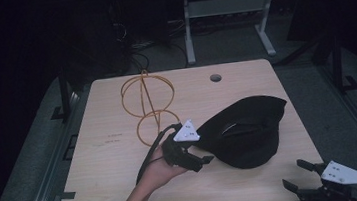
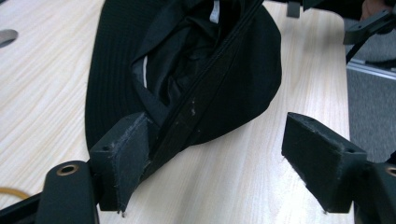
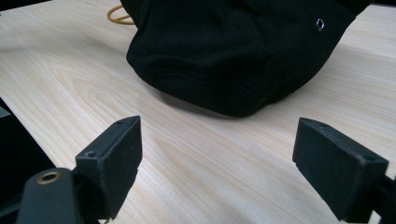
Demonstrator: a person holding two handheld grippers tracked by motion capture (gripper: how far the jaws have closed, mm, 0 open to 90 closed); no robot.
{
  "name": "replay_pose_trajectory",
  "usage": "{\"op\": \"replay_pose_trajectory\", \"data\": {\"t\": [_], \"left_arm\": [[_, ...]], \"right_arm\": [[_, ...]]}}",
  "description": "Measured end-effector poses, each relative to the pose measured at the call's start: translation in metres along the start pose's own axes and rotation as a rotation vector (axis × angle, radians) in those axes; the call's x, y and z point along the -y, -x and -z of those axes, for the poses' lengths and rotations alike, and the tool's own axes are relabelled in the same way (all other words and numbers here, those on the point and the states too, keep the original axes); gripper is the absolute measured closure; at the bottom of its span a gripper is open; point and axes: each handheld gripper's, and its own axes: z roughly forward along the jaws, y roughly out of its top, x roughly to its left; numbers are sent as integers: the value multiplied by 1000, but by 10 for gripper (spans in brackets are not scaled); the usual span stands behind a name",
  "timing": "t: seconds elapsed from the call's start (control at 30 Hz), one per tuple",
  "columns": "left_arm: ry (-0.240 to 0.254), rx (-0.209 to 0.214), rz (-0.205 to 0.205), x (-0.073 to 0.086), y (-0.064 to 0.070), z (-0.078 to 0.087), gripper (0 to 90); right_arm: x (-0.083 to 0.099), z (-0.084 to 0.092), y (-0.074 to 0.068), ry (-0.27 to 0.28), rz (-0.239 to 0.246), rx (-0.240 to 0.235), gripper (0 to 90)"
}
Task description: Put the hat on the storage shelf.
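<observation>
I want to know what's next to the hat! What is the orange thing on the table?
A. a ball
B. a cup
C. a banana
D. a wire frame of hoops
D: beside the black hat, the orange wire frame shows thin open hoops, standing on the table.

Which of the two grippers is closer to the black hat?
The left. The left gripper is at the hat, its open jaws at the brim. The right gripper waits open, apart, near the table edge.
</observation>
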Motion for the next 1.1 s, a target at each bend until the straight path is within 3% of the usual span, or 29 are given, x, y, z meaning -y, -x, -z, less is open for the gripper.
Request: {"op": "replay_pose_trajectory", "data": {"t": [0.13,0.37,0.53,0.7,0.87,1.1], "left_arm": [[13,27,19,-5,-3,-8,259],[-19,39,14,-12,-9,-26,357],[-71,41,-23,-10,-11,-37,488],[-54,71,-31,-12,-11,-38,687],[-42,92,-61,-13,-2,-39,807],[-9,100,-94,-20,7,-37,852]], "right_arm": [[0,2,0,4,5,3,154],[0,0,1,6,-5,-1,154],[-1,2,0,10,3,7,154],[-2,-1,0,9,-6,1,154],[-4,-4,-2,6,5,-1,154],[-7,-11,-4,-8,7,-11,154]]}}
